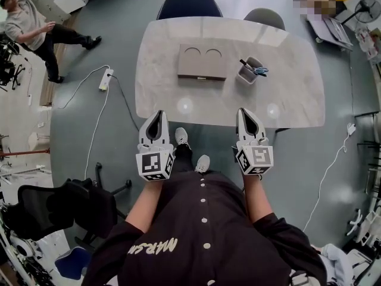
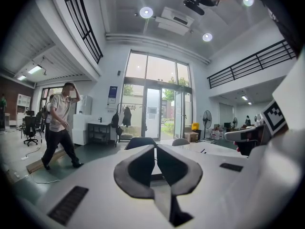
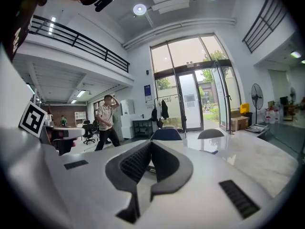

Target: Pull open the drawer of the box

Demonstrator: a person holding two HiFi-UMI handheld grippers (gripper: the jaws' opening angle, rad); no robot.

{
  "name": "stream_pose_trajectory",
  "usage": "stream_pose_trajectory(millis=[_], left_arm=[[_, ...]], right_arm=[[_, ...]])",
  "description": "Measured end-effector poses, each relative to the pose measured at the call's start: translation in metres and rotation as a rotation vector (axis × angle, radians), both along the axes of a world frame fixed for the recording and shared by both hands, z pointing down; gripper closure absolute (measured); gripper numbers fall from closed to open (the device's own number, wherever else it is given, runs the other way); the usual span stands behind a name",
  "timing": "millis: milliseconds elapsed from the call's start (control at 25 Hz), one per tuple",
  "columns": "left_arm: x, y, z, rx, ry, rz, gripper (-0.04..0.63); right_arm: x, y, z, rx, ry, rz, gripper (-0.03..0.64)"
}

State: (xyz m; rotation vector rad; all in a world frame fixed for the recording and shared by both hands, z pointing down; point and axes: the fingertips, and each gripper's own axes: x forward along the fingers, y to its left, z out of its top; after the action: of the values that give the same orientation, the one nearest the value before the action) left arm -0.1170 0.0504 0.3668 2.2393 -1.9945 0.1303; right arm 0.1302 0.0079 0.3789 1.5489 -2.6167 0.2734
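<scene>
Box [image 1: 202, 62]: flat tan-grey one, sitting about mid-surface and a bit toward the far side. It has two half-round cutouts on its top near the far edge. No print on it that I can read.
Drawer: can't pick out its front from above, and nothing pokes out past the box outline.
Surface [image 1: 297, 100]: pale marble look with rounded corners and a couple of light reflections near the front edge.
Pen cup [image 1: 249, 71]: grey square cup just right of the box, near but not touching. There's a dark pen and something blue in it.
Left gripper [image 1: 158, 113]: at the near edge of the surface, aimed toward the box and well apart from it. Its fingers [image 2: 138, 168] are pressed together at the tips with nothing between them.
Right gripper [image 1: 245, 111]: same deal on the other side. Its fingers [image 3: 136, 163] are closed up tight and empty.
Marker cubes: left cube [image 1: 155, 164] and right cube [image 1: 255, 158] carry black-and-white square code patterns, no letters.
Shirt [image 1: 202, 243]: dark button-up with pale lettering, upside down from here. "MARS" is readable; the rest is lost in the folds.
Chairs: dark blue chair [image 1: 189, 5] and grey chair [image 1: 265, 16] at the far side of the surface.
Bystander [image 1: 33, 25]: on the floor off to the far left, one hand up at the head.
Power strip [image 1: 106, 79]: white, on the floor left of the surface, with a cable trailing off.
Wall sign [image 2: 112, 93]: blue panel beside the glass doors, too small to read.
</scene>
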Motion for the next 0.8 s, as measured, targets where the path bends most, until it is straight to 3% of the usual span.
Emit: stream_pose_trajectory(millis=[800], left_arm=[[-0.052, -0.154, -0.003, 0.006, -0.002, 0.111, 0.572]], right_arm=[[-0.064, -0.146, -0.010, 0.002, 0.037, 0.083, 0.620]])
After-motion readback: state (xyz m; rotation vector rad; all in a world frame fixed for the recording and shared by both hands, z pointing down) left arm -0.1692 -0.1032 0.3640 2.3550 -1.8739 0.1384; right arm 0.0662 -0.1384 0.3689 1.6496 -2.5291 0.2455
